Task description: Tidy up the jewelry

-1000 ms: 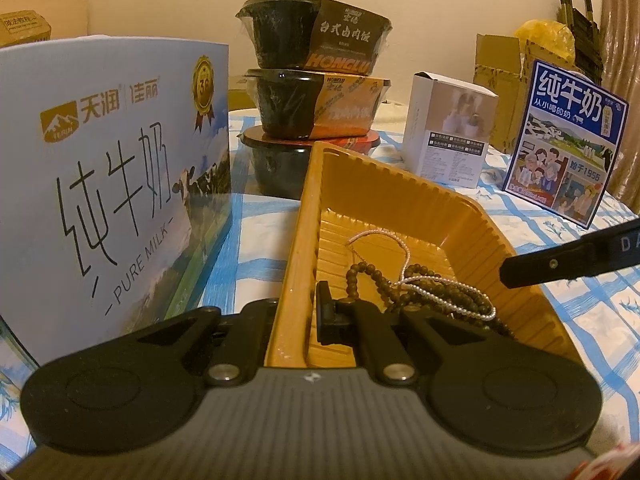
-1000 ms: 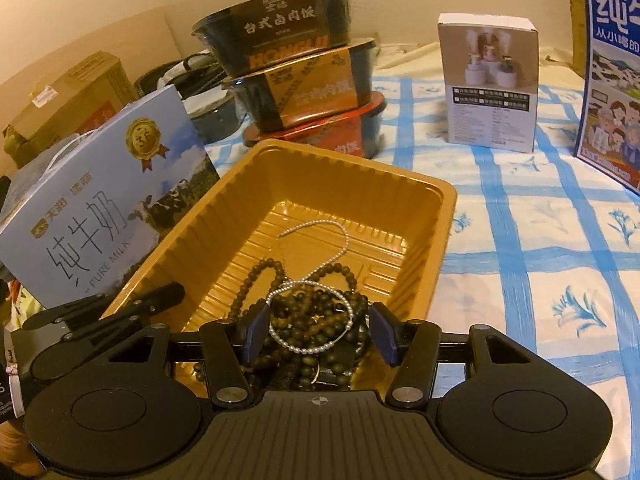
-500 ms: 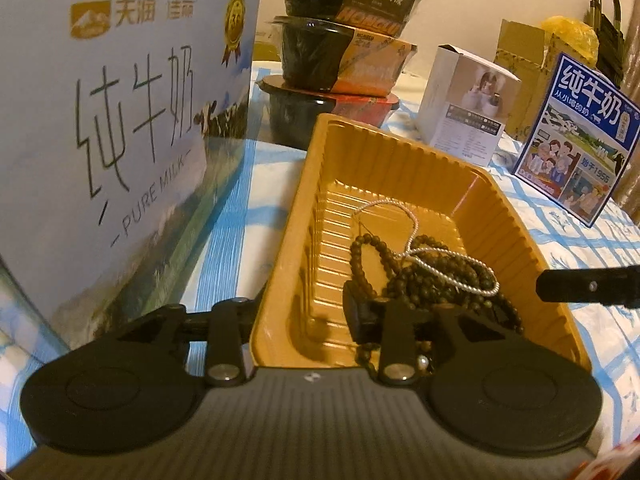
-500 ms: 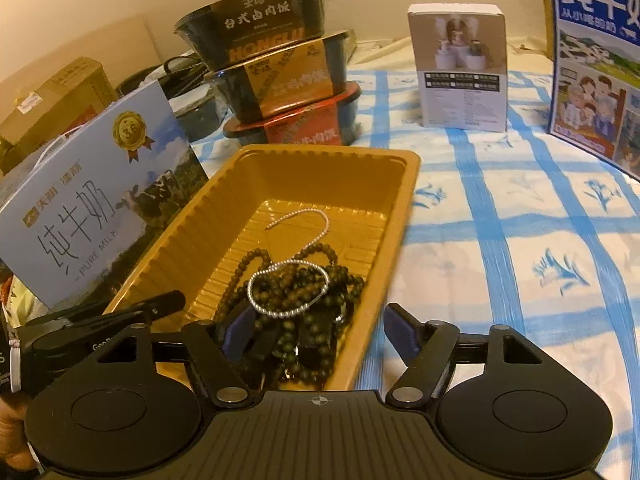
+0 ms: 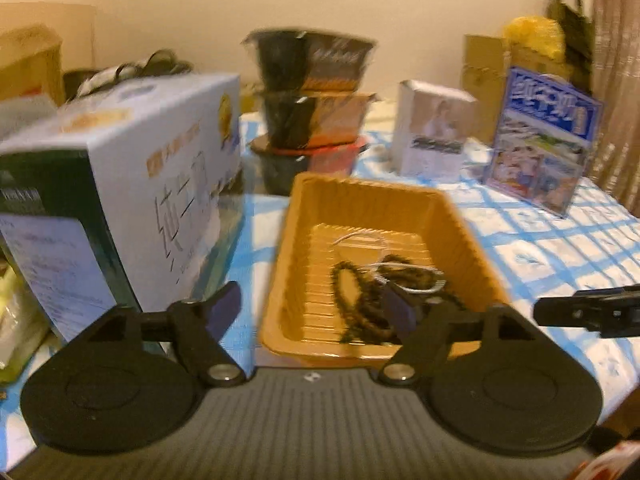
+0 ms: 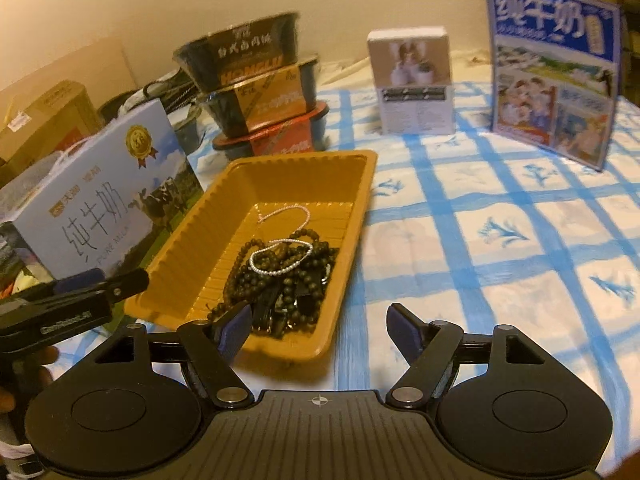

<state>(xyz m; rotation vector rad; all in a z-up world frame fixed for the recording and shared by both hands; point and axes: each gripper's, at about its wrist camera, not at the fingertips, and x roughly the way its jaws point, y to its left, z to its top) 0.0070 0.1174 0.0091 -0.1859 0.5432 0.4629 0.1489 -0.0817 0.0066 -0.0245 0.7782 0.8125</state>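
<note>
An orange plastic tray (image 5: 372, 196) (image 6: 276, 172) sits on the blue-checked cloth. In it lie dark bead strands (image 5: 352, 292) (image 6: 276, 276), a silver bead bracelet (image 6: 280, 260) (image 5: 416, 280) on top, and a thin pink chain (image 6: 292, 214) farther back. My left gripper (image 5: 312, 308) is open and empty, its fingers straddling the tray's near left corner. My right gripper (image 6: 320, 328) is open and empty, just before the tray's near right corner. Each gripper shows in the other's view: the right one (image 5: 588, 312), the left one (image 6: 80, 300).
A white milk carton box (image 5: 132, 196) (image 6: 104, 204) stands left of the tray. Stacked black food bowls (image 5: 312, 100) (image 6: 256, 80) stand behind it. A small white box (image 6: 412, 80) and a blue milk carton (image 6: 552, 68) stand at the back right.
Both grippers have opened wide and pulled back and up from the tray. The jewelry stays in the tray. The left view is blurred by motion.
</note>
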